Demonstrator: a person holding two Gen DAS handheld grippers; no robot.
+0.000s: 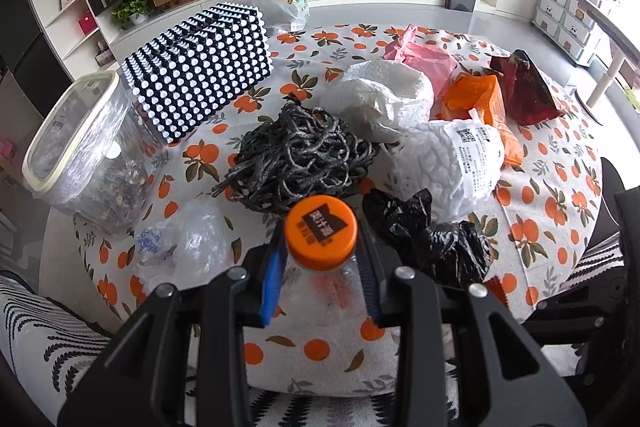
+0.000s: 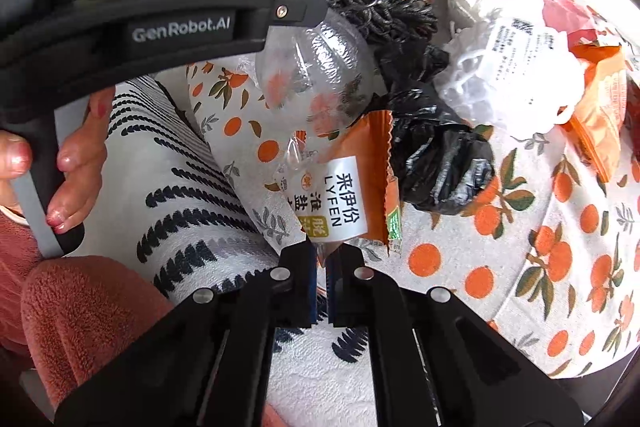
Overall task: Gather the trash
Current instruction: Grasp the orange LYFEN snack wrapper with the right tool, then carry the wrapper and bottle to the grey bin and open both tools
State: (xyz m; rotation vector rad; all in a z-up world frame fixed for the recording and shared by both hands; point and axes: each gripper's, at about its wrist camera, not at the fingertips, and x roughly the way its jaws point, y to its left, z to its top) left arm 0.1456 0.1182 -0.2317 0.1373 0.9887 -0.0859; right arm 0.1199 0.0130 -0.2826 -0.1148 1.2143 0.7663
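Observation:
My left gripper (image 1: pixel 322 247) is shut on the neck of a clear plastic bottle (image 1: pixel 332 287) with an orange cap (image 1: pixel 321 234), held above the near table edge. The bottle also shows in the right wrist view (image 2: pixel 312 67), with the left gripper's finger (image 2: pixel 180 23) across it. My right gripper (image 2: pixel 322 259) is shut on an orange snack wrapper (image 2: pixel 352 183) with a white label, just below the bottle. Trash lies on the table: a black bag (image 1: pixel 440 231), a white bag with a label (image 1: pixel 460 163), an orange packet (image 1: pixel 476 99), a pink bag (image 1: pixel 420 55), a dark red wrapper (image 1: pixel 524 87).
The round table has an orange-print cloth (image 1: pixel 540 195). On it are a tangle of dark cord (image 1: pixel 300 155), a black box with white dots (image 1: pixel 200 67), a clear lidded container (image 1: pixel 80 147), crumpled clear plastic (image 1: pixel 184 239) and a crumpled white bag (image 1: pixel 384 95). A patterned cushion (image 2: pixel 180 195) lies near me.

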